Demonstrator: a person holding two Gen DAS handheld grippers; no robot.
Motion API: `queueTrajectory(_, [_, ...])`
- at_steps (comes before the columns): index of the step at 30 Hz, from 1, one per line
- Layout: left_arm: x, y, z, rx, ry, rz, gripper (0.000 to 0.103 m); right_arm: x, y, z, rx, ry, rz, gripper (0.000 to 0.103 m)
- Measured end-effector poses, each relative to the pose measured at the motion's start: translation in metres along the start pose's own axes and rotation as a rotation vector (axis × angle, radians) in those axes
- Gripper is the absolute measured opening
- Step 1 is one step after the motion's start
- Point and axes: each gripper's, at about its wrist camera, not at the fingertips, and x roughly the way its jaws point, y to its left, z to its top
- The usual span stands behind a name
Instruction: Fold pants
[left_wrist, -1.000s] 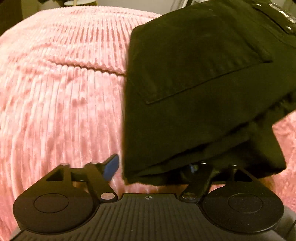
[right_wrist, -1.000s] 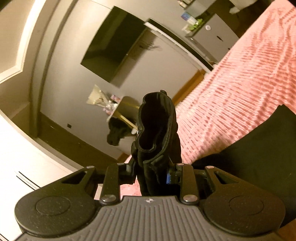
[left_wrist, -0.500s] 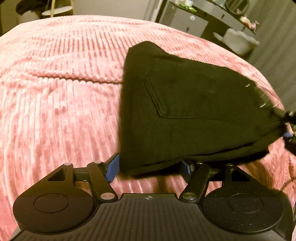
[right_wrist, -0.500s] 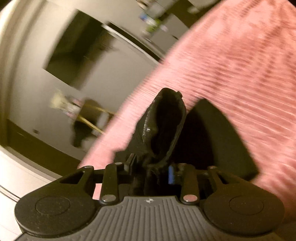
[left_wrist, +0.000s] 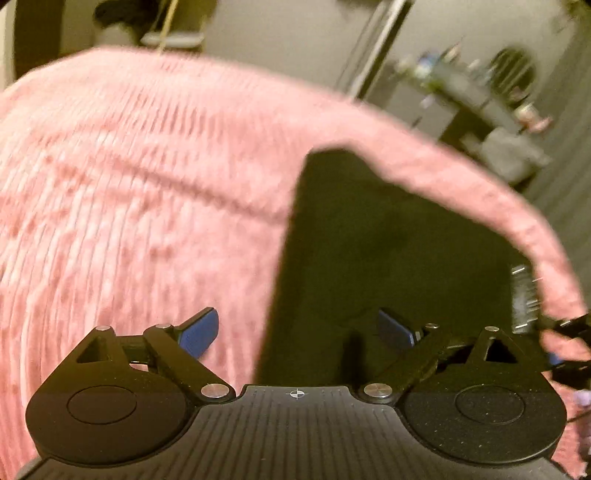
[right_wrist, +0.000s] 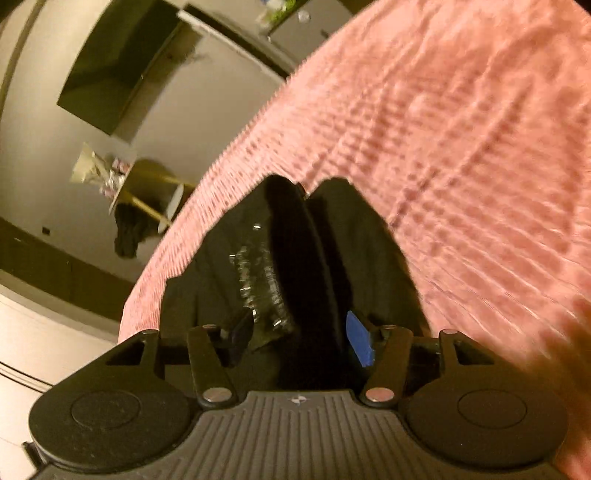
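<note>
On pink bedspread (left_wrist: 129, 203) – black pants (left_wrist: 388, 240) | left gripper (left_wrist: 295, 328) angled down, opening, free | right gripper (right_wrist: 299, 332) opening – astride waistband

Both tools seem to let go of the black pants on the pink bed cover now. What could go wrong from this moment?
1. The right tool is opening, but a thick upright fold of the black pants stands between its fingers; pulling back may drag it and undo the fold.
2. The left tool is opening with one finger over the cloth, which could catch.
3. The pants lie near the edge of the pink bed cover and might slide off.
</note>
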Motion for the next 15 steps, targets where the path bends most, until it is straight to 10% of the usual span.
queueTrajectory(15, [0.018, -0.003, -0.001, -0.016, 0.078, 0.020, 0.096, 0.050, -0.026, 0.017, 0.147, 0.129, 0.198, 0.071])
